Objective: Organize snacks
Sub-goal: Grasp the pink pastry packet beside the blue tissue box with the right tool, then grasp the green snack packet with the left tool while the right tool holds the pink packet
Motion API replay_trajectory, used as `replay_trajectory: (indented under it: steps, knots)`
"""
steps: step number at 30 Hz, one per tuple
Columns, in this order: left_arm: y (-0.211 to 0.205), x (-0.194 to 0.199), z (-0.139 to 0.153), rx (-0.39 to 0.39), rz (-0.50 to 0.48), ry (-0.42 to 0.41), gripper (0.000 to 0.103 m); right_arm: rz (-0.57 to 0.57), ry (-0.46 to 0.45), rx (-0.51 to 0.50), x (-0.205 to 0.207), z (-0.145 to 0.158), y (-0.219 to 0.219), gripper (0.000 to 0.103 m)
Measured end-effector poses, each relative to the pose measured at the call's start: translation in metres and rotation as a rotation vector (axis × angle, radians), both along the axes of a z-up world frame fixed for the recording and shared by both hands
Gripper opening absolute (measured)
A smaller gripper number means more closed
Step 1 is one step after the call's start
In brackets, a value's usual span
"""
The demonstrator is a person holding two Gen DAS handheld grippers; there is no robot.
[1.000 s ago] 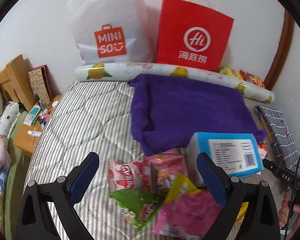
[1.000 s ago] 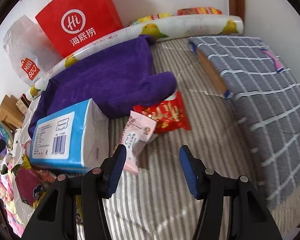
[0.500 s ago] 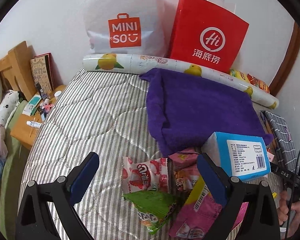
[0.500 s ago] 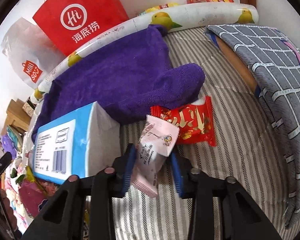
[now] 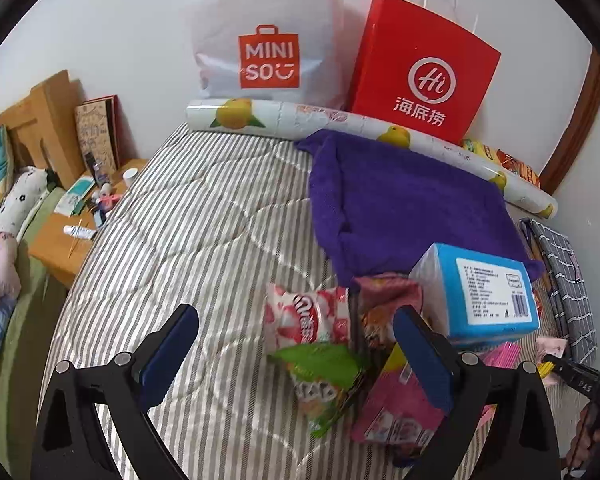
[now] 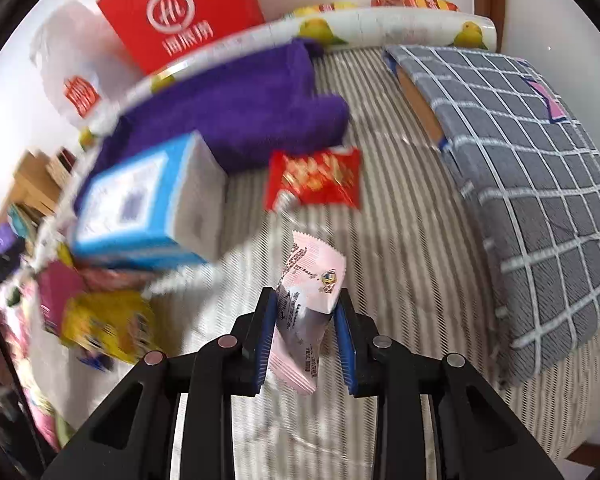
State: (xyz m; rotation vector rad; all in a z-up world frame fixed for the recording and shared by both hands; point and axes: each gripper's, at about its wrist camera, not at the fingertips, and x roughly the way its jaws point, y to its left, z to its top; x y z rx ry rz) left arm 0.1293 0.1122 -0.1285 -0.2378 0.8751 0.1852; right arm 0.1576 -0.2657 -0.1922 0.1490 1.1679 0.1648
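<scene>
Right gripper (image 6: 305,320) clenched on pink packet (image 6: 314,276), held above striped bed (image 6: 400,240), left gripper (image 5: 296,344) spread wide, holding nothing, over snack pile (image 5: 332,356) beside blue box (image 5: 484,292)

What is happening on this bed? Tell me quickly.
A person is sorting snacks with two handheld grippers. The right gripper is shut on a pale pink snack packet, held above the striped bedspread. The left gripper is open and empty, near a pile of snack bags beside a blue tissue pack.
</scene>
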Motion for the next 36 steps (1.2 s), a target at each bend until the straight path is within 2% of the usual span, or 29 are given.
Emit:
replay_trajectory:
  steps: [3,5,8,13,16,20,26,32,36]
  knots:
    - [0.001,-0.007,0.0,0.008,0.006,0.004,0.099,-0.032,-0.013,-0.028,-0.003,-0.001,-0.002,0.041]
    - [0.002,-0.01,0.001,0.013,0.007,0.0,0.099,-0.043,-0.031,-0.051,-0.008,0.002,-0.003,0.055]
    - [0.003,-0.012,0.0,0.008,0.008,0.0,0.099,-0.051,-0.049,-0.037,-0.015,0.002,-0.002,0.06]
    - [0.008,-0.016,-0.001,0.005,0.006,-0.002,0.099,-0.064,-0.042,-0.113,-0.008,-0.011,0.013,0.06]
    - [0.013,-0.021,-0.001,0.0,0.002,-0.007,0.099,-0.094,-0.059,-0.148,-0.007,-0.018,0.015,0.048]
    - [0.019,-0.025,-0.01,-0.016,-0.015,0.016,0.099,-0.102,-0.085,-0.156,-0.008,-0.015,0.014,0.039]
    - [0.016,-0.023,-0.029,-0.085,-0.049,0.043,0.098,-0.098,-0.097,-0.15,-0.013,-0.01,0.013,0.039]
    - [0.002,-0.015,-0.041,-0.098,-0.103,0.061,0.097,-0.085,-0.09,-0.157,-0.015,-0.011,0.014,0.039]
    - [0.001,-0.007,-0.047,-0.112,-0.105,0.068,0.097,-0.095,-0.085,-0.156,-0.016,-0.012,0.011,0.039]
